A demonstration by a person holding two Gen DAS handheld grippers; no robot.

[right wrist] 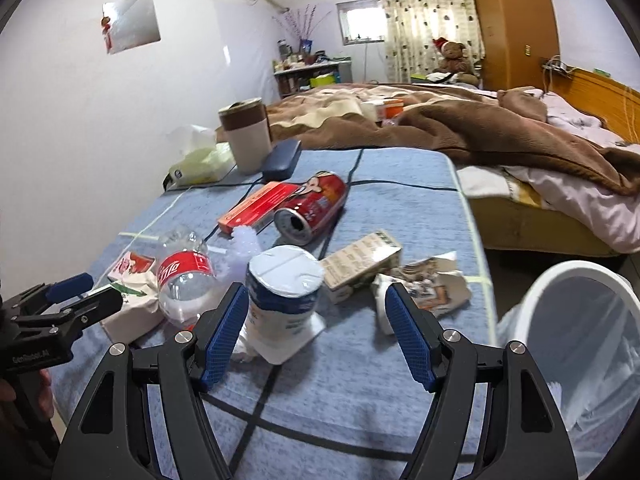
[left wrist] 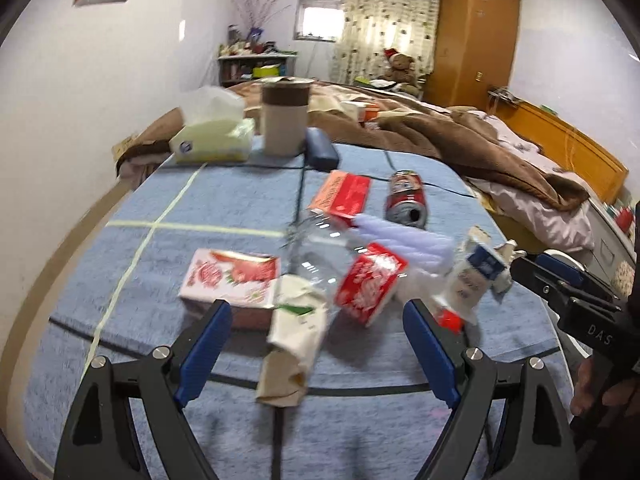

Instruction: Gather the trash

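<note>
Right wrist view: right tool (right wrist: 316, 340) stands apart around the cup (right wrist: 282, 300); left tool (left wrist: 318, 354) apart above the crumpled carton (left wrist: 294, 344).

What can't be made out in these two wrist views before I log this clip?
- Bin: right wrist view's edge cuts it off; contents behind the translucent liner unreadable.
- Clear bottle: motion blur smears it in the left wrist view.
- Yogurt cup: blurred there, print unreadable.
- Crumpled paper carton: partly behind the right claw finger.
- Left claw: its base runs off the bottom edge.
</note>
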